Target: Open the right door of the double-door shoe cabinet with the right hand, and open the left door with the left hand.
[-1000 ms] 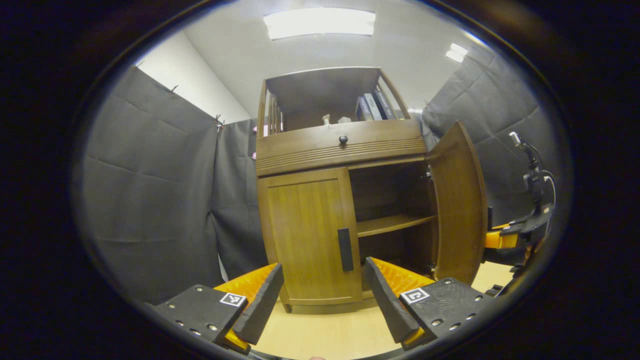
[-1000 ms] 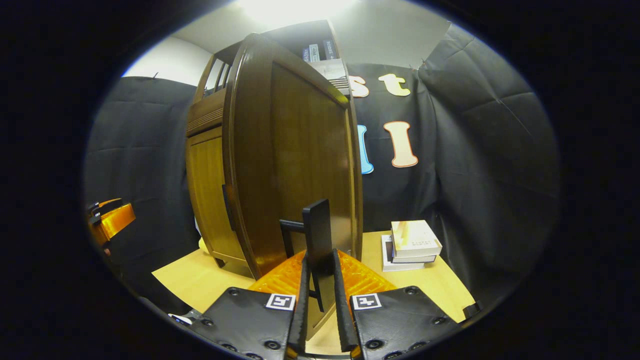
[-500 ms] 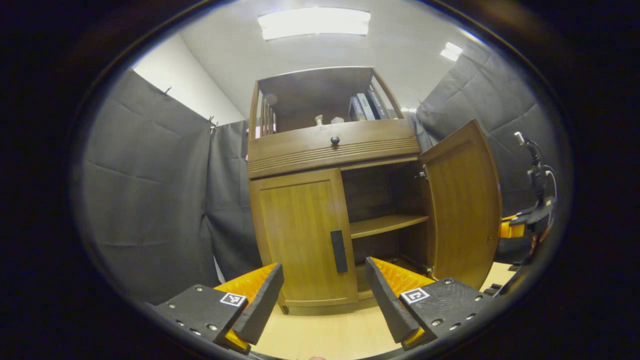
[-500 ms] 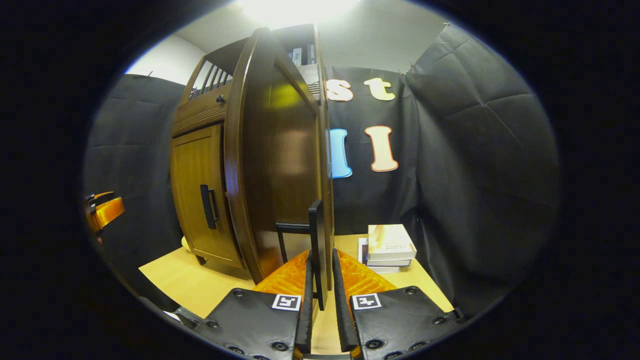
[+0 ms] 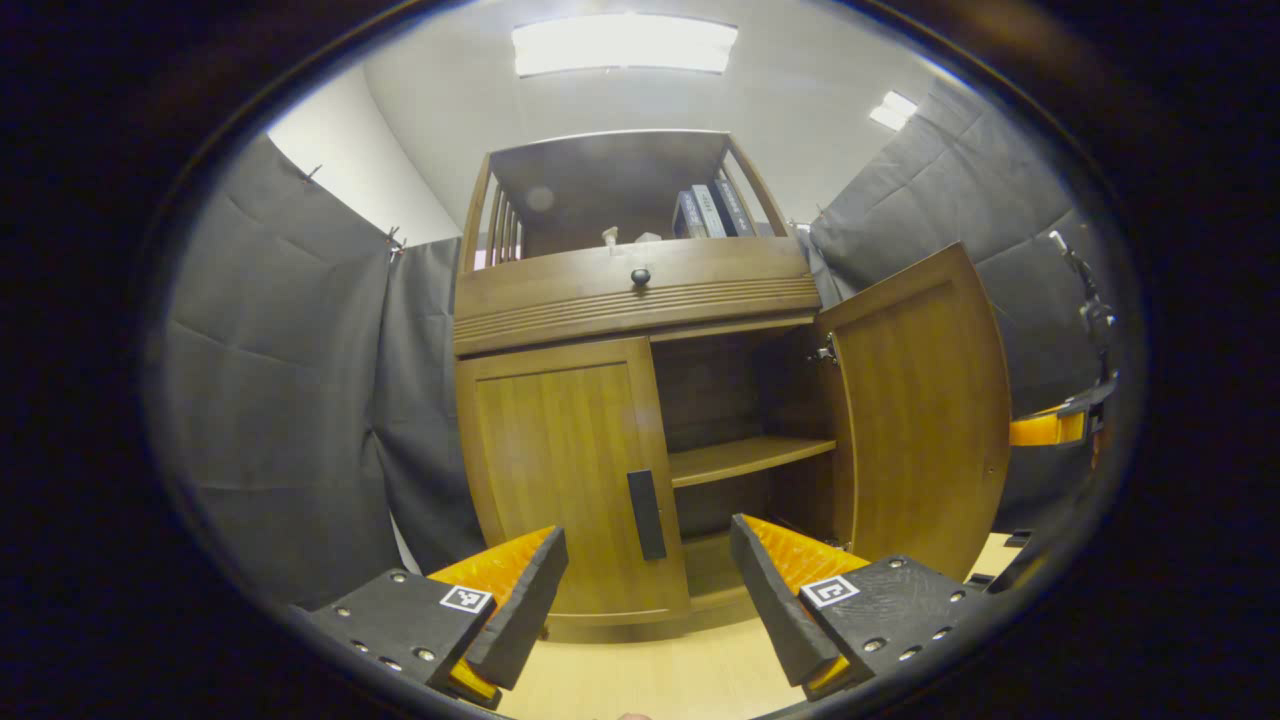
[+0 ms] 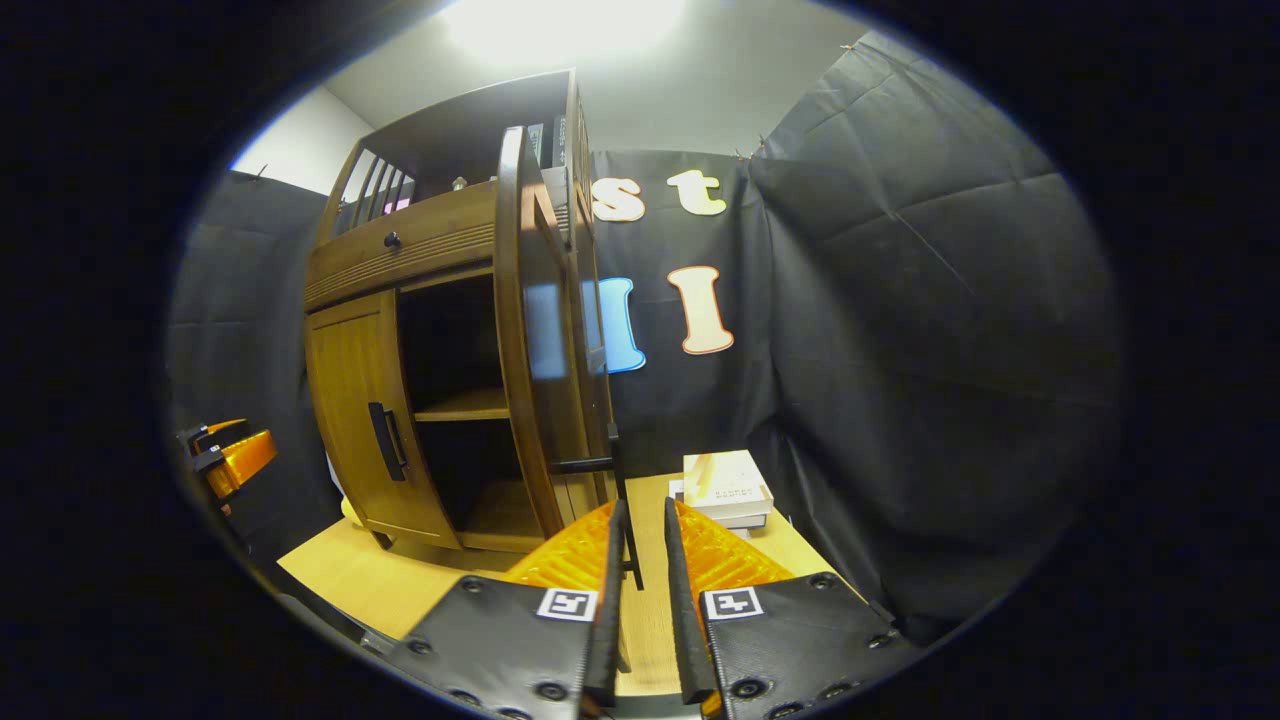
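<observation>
Looking along our left gripper (image 5: 648,585), jaws apart, we face the shut left door (image 5: 560,480) (right door (image 5: 925,420) swung wide); in the right gripper view, our right gripper (image 6: 640,590) clamps that door's handle (image 6: 620,500)

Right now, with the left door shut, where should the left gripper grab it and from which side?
Grip the left door's handle, the upright dark bar near the door's inner edge. Come straight on from the front with the open left gripper, one finger on each side of the bar, since it runs vertically.
</observation>
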